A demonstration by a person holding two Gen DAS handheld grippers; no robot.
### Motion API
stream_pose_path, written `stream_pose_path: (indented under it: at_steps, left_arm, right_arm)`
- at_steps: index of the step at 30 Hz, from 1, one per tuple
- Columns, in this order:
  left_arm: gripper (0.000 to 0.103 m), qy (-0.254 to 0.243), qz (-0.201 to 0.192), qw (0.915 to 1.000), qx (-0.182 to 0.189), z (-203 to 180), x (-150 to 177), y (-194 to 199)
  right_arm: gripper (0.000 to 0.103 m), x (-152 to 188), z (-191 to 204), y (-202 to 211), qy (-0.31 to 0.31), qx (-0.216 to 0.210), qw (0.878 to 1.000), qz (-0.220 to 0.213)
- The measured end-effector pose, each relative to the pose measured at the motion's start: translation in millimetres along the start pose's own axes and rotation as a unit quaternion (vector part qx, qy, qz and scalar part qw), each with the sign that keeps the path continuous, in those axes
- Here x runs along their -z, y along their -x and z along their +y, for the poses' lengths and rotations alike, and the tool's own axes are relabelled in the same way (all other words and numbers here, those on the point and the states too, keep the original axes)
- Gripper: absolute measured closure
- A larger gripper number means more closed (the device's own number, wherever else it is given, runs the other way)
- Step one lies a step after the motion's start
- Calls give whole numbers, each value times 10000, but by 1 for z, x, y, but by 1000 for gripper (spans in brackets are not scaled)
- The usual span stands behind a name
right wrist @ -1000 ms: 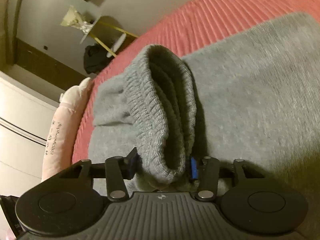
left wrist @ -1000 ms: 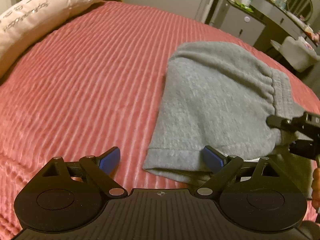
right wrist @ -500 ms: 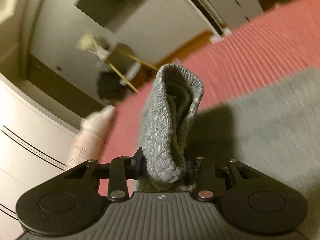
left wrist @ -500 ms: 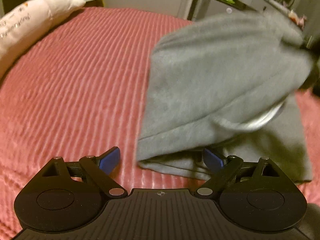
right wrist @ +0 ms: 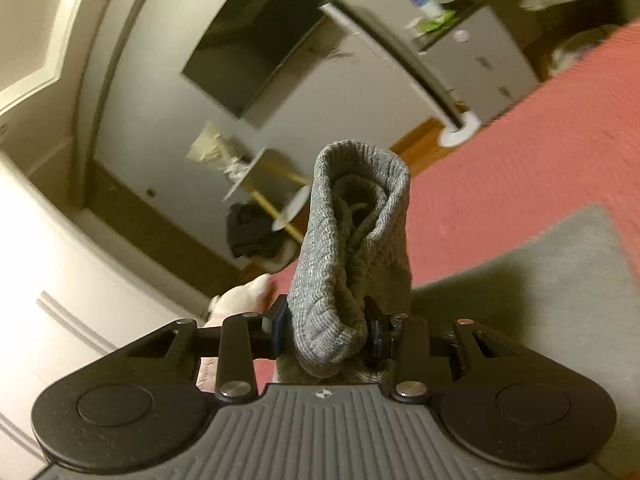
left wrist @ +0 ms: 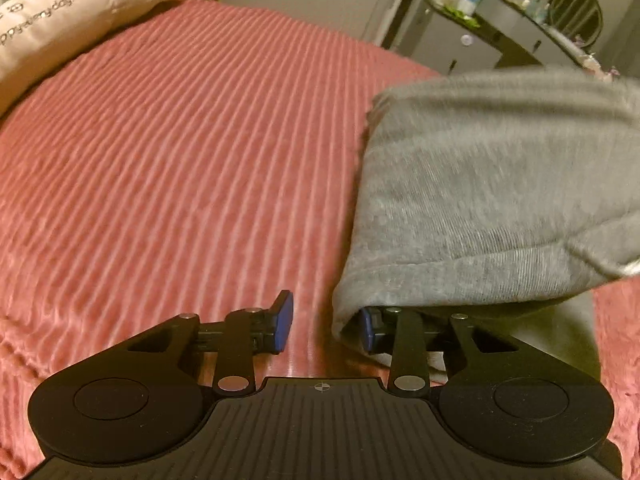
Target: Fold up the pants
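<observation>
Left view: the left tool [left wrist: 324, 322] sits low over the bed [left wrist: 180, 152], tilted steeply down. Its jaws have just been closing and now stand narrow. We see bare bedspread in the gap between the blue pads; the hem corner of the pants [left wrist: 480, 200] drapes over the right finger [left wrist: 366, 328] only, with nothing pinched between the two. A pillow [left wrist: 60, 12] lies at the far left edge of the bed, well apart from the cloth.

The pants are grey, partly lifted: the upper layer hangs blurred on the right of this view, and the lower layer lies on the bed beneath it.

Right view: the right tool [right wrist: 326, 330] is clamped on the waistband [right wrist: 352, 248], a thick bunched roll standing up between its fingers. The tool points only a little below level, toward the room wall and a dark screen [right wrist: 256, 40], with the rest of the pants [right wrist: 540, 280] lying on the bed below right.

Risks, as we judge them:
- The left tool closed beside the hem, not on it. If the right tool goes on carrying the waistband over, the lower end may drag or slide, and the fold will come out skewed.
- The cloth resting on the left finger could snag and be pulled off line.
- The waistband roll is bulky, so inner layers may slip from the grip under the hanging weight.
</observation>
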State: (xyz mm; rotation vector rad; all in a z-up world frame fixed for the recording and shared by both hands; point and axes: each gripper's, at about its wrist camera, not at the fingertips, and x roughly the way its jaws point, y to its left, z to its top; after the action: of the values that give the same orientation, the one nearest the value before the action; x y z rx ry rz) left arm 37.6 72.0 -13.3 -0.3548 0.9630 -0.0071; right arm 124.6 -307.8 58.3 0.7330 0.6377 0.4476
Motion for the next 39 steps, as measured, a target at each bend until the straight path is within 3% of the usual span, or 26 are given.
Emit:
stream_pose_path:
  at_steps: [2, 5, 8, 9, 11, 13, 17, 20, 24, 28, 34, 35, 37, 39]
  left_arm:
    - [65, -15, 22, 10000, 64, 2, 1, 2]
    - [53, -93, 271, 9996, 26, 3, -2, -2]
    - [50, -111, 314, 9994, 101, 3, -2, 1]
    - [45, -108, 301, 9993, 214, 4, -3, 3]
    - [40, -99, 248, 9990, 365, 5, -2, 8]
    - [40, -141, 191, 9992, 330, 6, 1, 13]
    - [37, -489, 22, 9988, 78, -12, 2, 19]
    - [37, -601, -30, 9982, 7, -24, -1, 16]
    - [37, -360, 82, 9993, 98, -23, -5, 12]
    - [36, -368, 143, 9991, 155, -17, -5, 22]
    - [18, -152, -320, 9993, 124, 2, -11, 46]
    - [18, -151, -296, 9994, 69, 1, -14, 44]
    - [18, -212, -224, 9995, 74, -2, -18, 39]
    - [18, -286, -230, 9993, 117, -9, -20, 35]
  right_arm:
    - [66, 3, -19, 9, -121, 206, 9997, -73]
    - [66, 13, -52, 19, -130, 637, 9978, -96]
    - [57, 26, -90, 19, -234, 1265, 9917, 40]
    - [56, 29, -104, 19, -407, 1475, 9882, 81]
    - [56, 35, -124, 19, -737, 1407, 9870, 257]
    - [39, 39, -135, 18, -954, 1221, 9872, 380]
    - [27, 44, -143, 8, -1033, 1131, 9869, 512]
    - [26, 46, -143, -9, -839, 1277, 9862, 644]
    - [32, 50, -128, -14, -490, 1409, 9860, 746]
    - [29, 45, -143, -1, -799, 1167, 9867, 800]
    - [19, 52, -150, -9, -907, 812, 9876, 990]
    - [20, 53, -147, -14, -818, 869, 9878, 998]
    - [57, 52, -138, -19, -638, 1114, 9875, 915]
    - [60, 50, -128, -24, -620, 1234, 9865, 880]
